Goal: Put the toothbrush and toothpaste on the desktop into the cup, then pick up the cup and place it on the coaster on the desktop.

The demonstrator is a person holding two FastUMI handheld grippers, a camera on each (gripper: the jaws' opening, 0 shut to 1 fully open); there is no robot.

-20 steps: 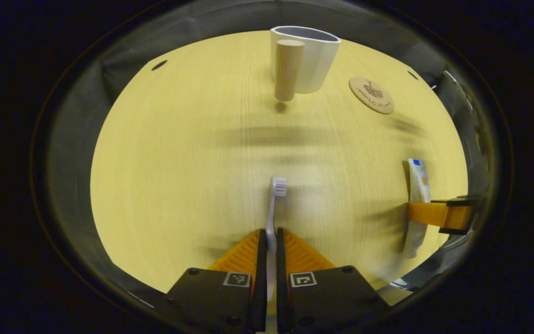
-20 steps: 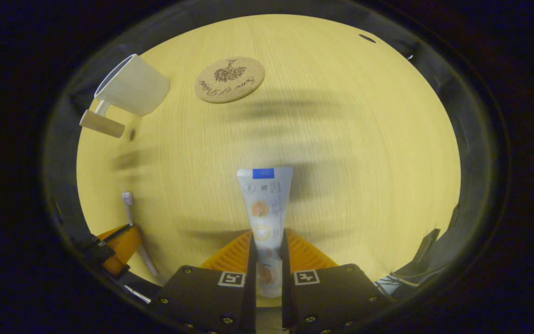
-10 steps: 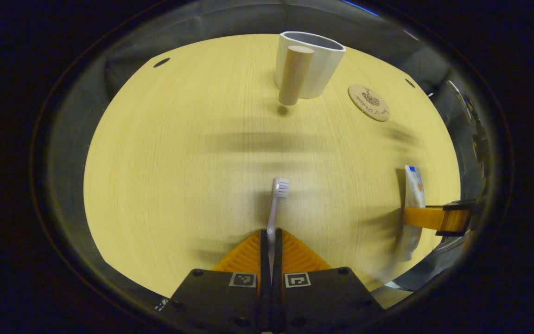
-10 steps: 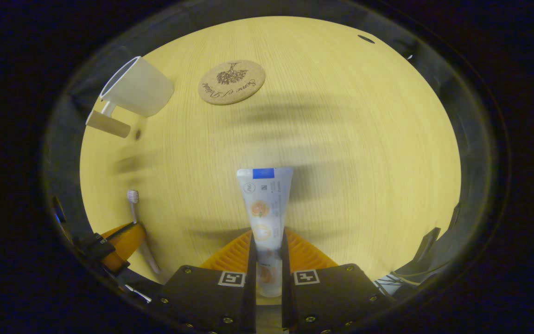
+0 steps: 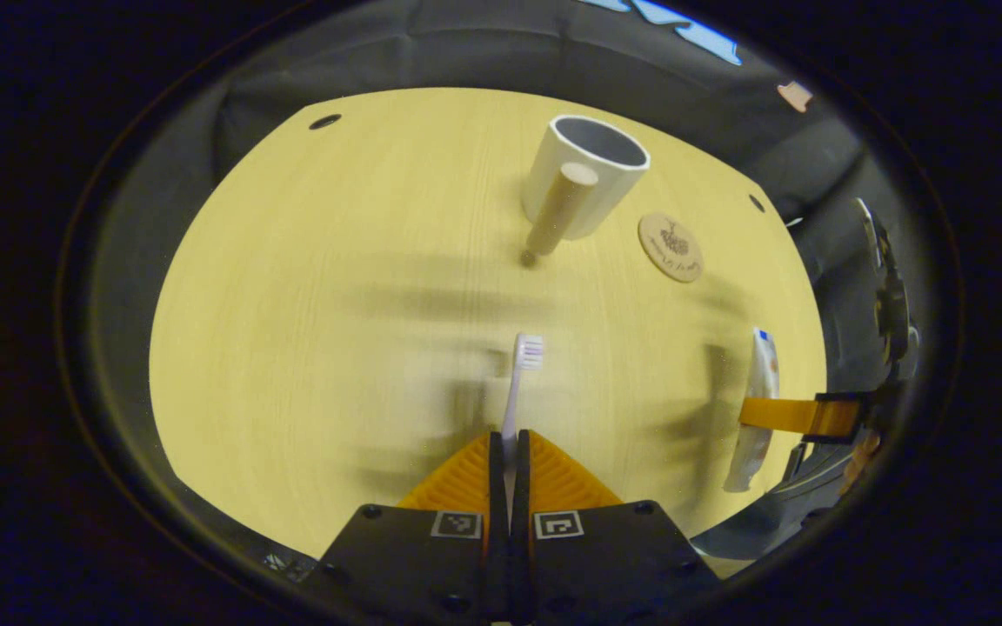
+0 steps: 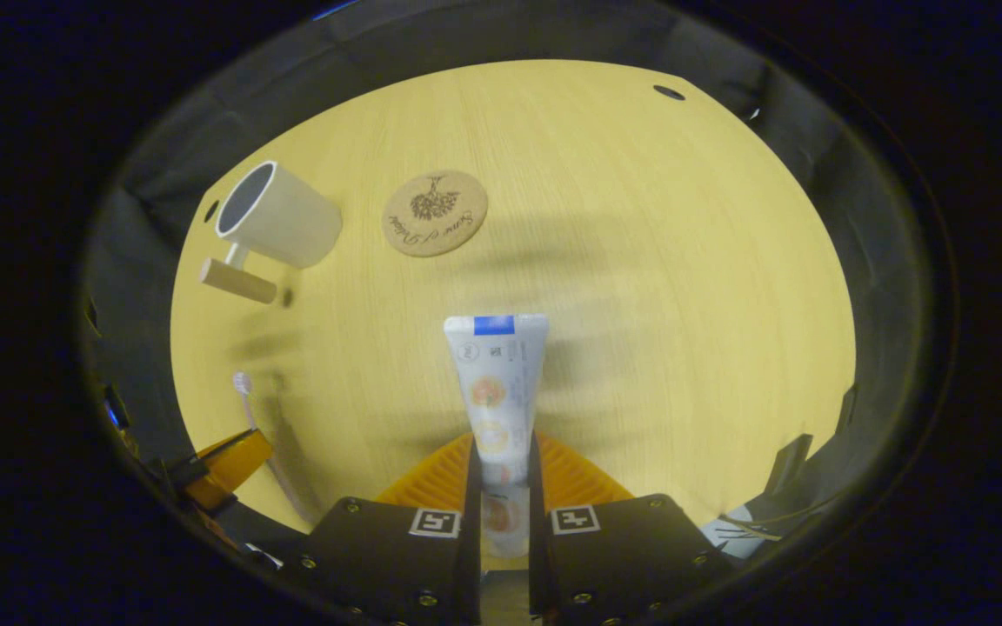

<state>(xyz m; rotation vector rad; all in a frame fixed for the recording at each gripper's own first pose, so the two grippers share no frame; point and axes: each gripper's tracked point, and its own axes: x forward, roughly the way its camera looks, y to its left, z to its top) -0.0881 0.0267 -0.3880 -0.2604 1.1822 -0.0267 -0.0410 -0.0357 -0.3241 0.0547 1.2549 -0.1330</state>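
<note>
Left gripper view: left gripper (image 5: 510, 452) pinches the toothbrush (image 5: 516, 387) handle between both orange fingers; bristle head juts forward above the desktop (image 5: 310, 304).
Right gripper view: right gripper (image 6: 501, 461) fingers clamp the toothpaste tube (image 6: 496, 382) low down; its flat blue-striped end points forward.
Cup: white cup (image 5: 586, 174) with a wooden handle stands upright far ahead.
Coaster: cork coaster (image 6: 435, 212) lies just beside the cup, apart from it.

On the desktop (image 6: 640, 261), the coaster (image 6: 435, 213) lies right of the cup (image 6: 279, 226).
</note>
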